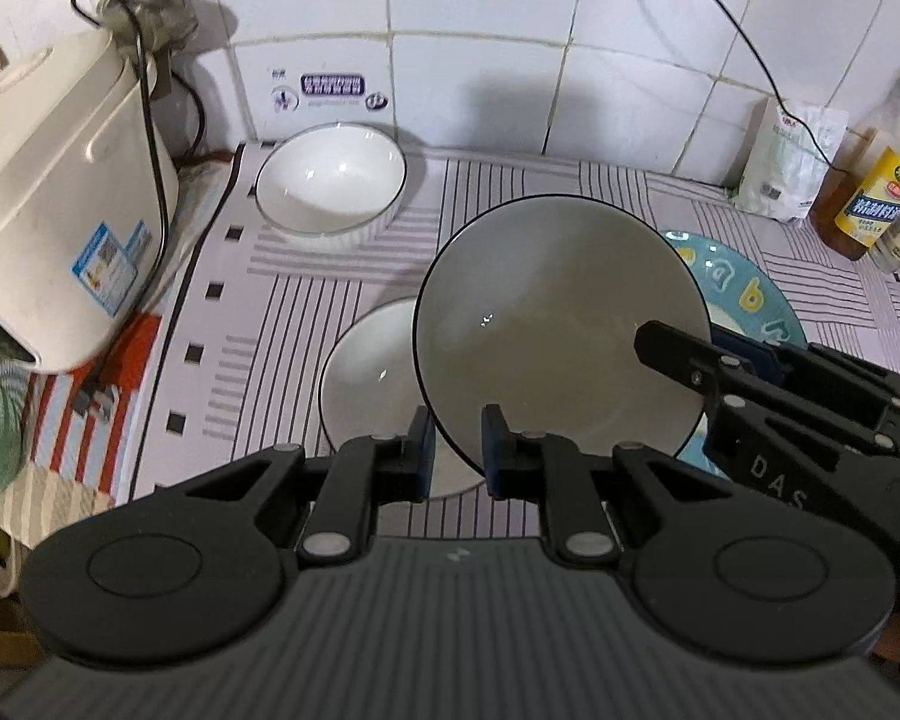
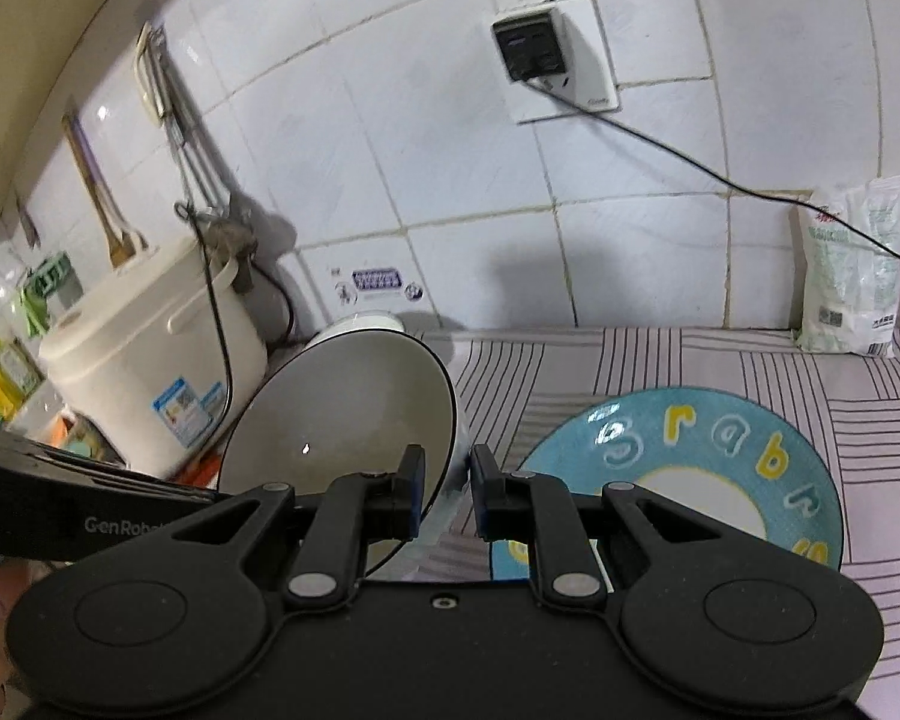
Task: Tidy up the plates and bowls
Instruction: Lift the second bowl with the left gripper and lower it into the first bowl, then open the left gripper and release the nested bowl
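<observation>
While both grippers clamp the rim of one raised bowl (image 1: 558,324), the left gripper (image 1: 457,450) at its near edge and the right gripper (image 1: 684,354) at its right, two more bowls remain: one (image 1: 366,384) directly beneath it, one (image 1: 330,180) beyond it by the wall. One blue plate (image 1: 744,288) lies right of it on the striped cloth (image 1: 270,324).

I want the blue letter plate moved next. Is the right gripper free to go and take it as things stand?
Probably not yet. The right gripper is shut on the rim of the raised bowl, which the left gripper also grips. The blue letter plate lies uncovered nearby.
</observation>
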`<state>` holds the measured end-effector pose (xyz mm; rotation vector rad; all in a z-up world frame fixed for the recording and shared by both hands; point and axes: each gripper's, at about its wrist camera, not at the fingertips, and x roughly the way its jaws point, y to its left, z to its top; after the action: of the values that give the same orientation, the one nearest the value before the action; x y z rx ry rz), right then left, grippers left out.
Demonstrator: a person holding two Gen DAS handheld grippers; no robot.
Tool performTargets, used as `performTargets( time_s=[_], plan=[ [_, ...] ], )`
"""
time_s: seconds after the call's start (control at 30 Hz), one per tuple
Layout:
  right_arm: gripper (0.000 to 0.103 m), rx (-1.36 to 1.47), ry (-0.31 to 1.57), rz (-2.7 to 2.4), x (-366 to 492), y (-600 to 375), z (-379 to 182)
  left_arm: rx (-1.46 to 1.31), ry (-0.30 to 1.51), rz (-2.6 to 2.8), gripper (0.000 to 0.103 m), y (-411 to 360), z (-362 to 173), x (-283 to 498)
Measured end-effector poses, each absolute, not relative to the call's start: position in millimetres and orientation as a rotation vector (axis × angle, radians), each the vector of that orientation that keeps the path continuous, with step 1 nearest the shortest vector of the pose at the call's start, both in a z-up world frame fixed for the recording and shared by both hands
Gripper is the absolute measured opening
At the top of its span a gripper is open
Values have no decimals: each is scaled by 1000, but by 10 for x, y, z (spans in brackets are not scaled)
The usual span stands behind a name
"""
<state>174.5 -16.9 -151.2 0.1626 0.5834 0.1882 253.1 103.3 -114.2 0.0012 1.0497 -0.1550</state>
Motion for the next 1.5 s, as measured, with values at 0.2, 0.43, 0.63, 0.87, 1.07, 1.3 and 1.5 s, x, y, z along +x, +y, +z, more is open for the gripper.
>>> performTargets(
  time_s=[0.2, 0.43, 0.63, 0.87, 1.07, 1.3, 1.5],
  plan=[
    [20, 100, 624, 195, 1751, 15, -1552, -109, 1101, -126, 15, 1267, -1220, 2539],
    [20, 103, 662, 244, 1854, 119, -1638, -67, 1128, -82, 15, 1336, -1315, 2563],
    [20, 52, 693, 287, 1961, 208, -1777, -36, 1155, -60, 15, 1335, -1458, 2643],
    [20, -3, 726, 298, 2085, 263, -1825, -4, 1165, -52, 15, 1320, -1477, 2701],
    [19, -80, 747, 314, 2154, 349, -1892, -12, 1196, -45, 16, 1364, -1535, 2788],
    [19, -175, 729, 305, 2240, 470, -1975, -36, 1231, -36, 17, 1388, -1658, 2864],
    [21, -292, 696, 301, 2230, 547, -2008, -30, 1225, -18, 20, 1349, -1645, 2860]
  ],
)
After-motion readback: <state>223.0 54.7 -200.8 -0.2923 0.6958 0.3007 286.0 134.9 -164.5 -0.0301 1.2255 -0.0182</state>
